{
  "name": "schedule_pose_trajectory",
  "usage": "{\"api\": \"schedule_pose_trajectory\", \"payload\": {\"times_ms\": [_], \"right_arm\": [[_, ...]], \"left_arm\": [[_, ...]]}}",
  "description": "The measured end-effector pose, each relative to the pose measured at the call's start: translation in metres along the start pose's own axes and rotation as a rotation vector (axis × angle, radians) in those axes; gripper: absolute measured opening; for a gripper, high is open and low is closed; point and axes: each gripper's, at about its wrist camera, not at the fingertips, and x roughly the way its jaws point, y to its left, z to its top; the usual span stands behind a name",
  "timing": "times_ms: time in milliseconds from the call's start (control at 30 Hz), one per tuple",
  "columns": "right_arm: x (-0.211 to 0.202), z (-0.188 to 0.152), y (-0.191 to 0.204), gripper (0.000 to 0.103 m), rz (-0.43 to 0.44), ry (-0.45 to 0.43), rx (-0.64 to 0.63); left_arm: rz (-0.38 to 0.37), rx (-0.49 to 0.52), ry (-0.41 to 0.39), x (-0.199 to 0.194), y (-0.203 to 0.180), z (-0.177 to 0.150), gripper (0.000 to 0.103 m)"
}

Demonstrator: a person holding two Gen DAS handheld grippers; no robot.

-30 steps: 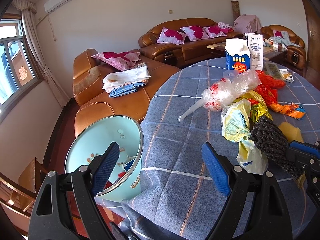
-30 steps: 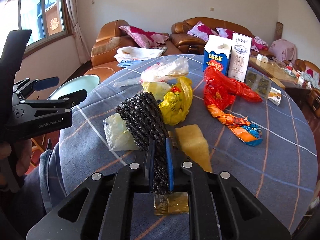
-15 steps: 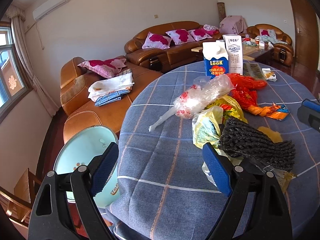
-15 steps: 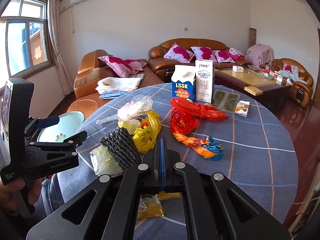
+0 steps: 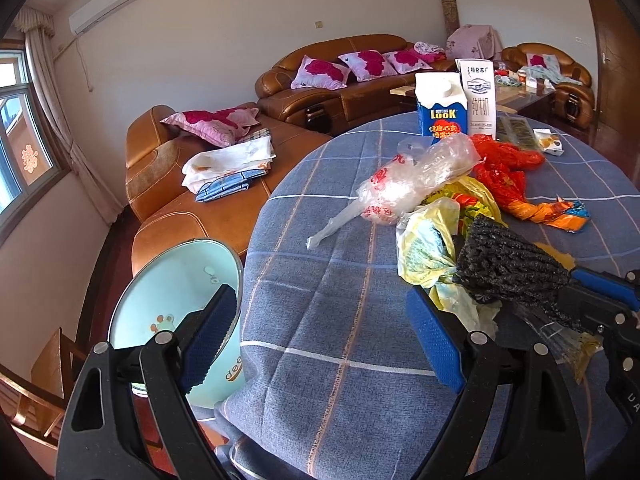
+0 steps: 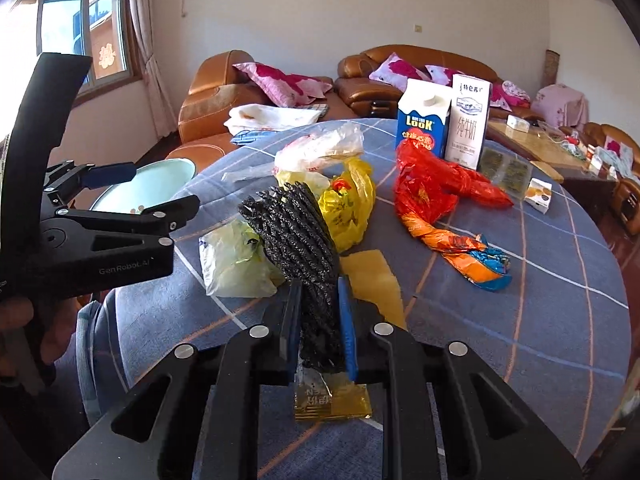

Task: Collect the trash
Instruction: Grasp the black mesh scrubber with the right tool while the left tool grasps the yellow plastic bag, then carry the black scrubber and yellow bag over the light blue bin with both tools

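Two cartons upright at far side of bench, side by side. Plastic bags on bench: one clear, two yellow, one red. One orange-blue wrapper. One pale blue bin beside bench edge.

Right tongs clamped on black mesh bundle, which half second ago lay free while tongs stood closed and empty. Left tongs wide apart, empty, same as before.

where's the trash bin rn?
The light-blue trash bin sits on the floor off the table's near-left edge, in front of the sofa; the left wrist view shows it lower left, behind the left gripper's open fingers.
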Motion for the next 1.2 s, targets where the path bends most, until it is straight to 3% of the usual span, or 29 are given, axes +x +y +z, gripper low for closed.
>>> {"api": "schedule_pose_trajectory", "payload": {"times_ms": [200, 500, 600, 633, 700, 867, 1067, 1200], "right_arm": [[-0.033, 0.011, -0.025, 0.01, -0.08, -0.133, 0.102], [-0.022, 0.001, -0.03, 0.01, -0.095, -0.109, 0.127], [-0.018, 0.0, -0.03, 0.01, -0.093, -0.106, 0.131], [-0.018, 0.0, -0.031, 0.01, -0.091, -0.107, 0.133], [-0.018, 0.0, -0.031, 0.01, -0.092, -0.113, 0.137], [-0.023, 0.003, -0.03, 0.01, -0.098, -0.129, 0.138], [-0.024, 0.011, -0.025, 0.01, -0.097, -0.15, 0.134], [-0.022, 0.021, -0.02, 0.01, -0.089, -0.157, 0.127]], "left_arm": [[-0.051, 0.051, -0.016, -0.002, -0.022, 0.0, 0.085], [-0.103, 0.106, 0.017, 0.015, -0.052, -0.007, 0.083], [-0.168, 0.094, 0.043, 0.018, -0.051, -0.007, 0.052], [-0.194, 0.102, 0.048, 0.018, -0.052, -0.007, 0.036], [-0.213, 0.108, 0.042, 0.015, -0.053, -0.007, 0.025], [-0.25, 0.097, 0.039, 0.005, -0.043, -0.008, 0.01], [-0.239, 0.064, -0.011, -0.017, -0.019, -0.001, 0.009], [-0.17, 0.029, -0.064, -0.028, 0.002, 0.005, 0.009]]}}
